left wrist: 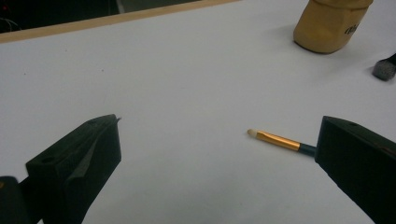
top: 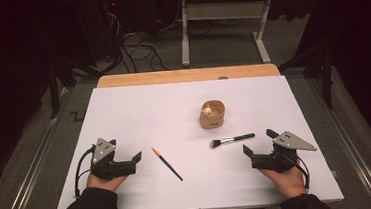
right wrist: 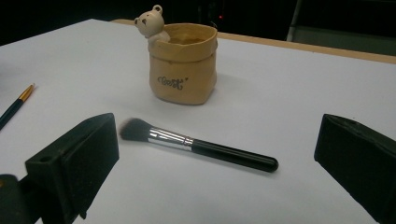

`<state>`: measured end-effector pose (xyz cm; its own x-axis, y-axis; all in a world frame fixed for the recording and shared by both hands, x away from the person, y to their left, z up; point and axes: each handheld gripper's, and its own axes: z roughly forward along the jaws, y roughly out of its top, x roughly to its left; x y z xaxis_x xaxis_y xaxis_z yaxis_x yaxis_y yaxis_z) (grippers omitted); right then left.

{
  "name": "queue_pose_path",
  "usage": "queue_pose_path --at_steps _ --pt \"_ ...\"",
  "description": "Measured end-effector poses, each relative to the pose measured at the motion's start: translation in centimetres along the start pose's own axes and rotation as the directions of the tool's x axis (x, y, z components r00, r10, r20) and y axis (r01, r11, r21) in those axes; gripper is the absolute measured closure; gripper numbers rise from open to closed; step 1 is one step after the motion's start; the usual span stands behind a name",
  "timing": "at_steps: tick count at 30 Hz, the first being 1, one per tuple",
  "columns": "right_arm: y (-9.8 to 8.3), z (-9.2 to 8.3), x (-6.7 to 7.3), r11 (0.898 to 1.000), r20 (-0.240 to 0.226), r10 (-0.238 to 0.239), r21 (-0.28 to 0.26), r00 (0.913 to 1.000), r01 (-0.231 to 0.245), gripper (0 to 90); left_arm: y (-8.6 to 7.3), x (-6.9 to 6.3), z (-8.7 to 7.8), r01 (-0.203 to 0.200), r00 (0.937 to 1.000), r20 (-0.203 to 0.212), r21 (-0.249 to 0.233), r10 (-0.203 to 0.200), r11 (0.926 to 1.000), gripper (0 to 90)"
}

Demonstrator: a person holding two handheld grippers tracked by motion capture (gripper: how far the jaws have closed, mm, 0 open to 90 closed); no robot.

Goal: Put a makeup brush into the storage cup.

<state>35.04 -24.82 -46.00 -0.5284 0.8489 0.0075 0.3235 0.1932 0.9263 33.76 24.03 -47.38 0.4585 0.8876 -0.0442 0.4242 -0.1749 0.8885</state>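
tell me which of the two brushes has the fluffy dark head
The thicker brush near the right gripper; the thin gold-banded brush has a small pale tip.

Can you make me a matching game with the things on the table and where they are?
Things:
1. bear pot
2. fluffy brush
3. thin brush
4. left claw

Places or states:
A. lying flat near the left claw, gold band by its tip
B. standing upright in the middle of the white table
C. open, holding nothing
D. lying flat between the bear pot and the right claw

Pairs: 1-B, 2-D, 3-A, 4-C
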Motion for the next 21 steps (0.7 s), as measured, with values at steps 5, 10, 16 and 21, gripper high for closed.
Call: queue_pose_path --at_steps 5,10,16,21 --pt "-0.08 0.19 -0.02 1.000 0.002 -0.001 0.008 1.0000 0.001 0.5 -0.16 0.07 0.28 0.006 1.0000 -0.002 0.038 -0.006 0.9993 1.1" --pt "-0.17 0.28 -0.02 1.000 0.003 0.000 0.015 1.0000 0.000 0.5 -0.30 0.11 0.52 0.009 0.9999 -0.008 0.075 -0.009 0.9971 1.1" --pt "-0.22 0.23 -0.08 1.000 0.001 0.000 0.008 1.0000 0.000 0.5 -0.44 0.05 0.77 0.008 0.9998 -0.018 0.116 -0.006 0.9932 1.1" --pt "-0.11 0.13 -0.18 1.000 -0.011 0.000 -0.010 0.9999 -0.001 0.4 -0.52 -0.10 1.04 -0.001 0.9998 -0.019 0.156 0.004 0.9877 1.1"
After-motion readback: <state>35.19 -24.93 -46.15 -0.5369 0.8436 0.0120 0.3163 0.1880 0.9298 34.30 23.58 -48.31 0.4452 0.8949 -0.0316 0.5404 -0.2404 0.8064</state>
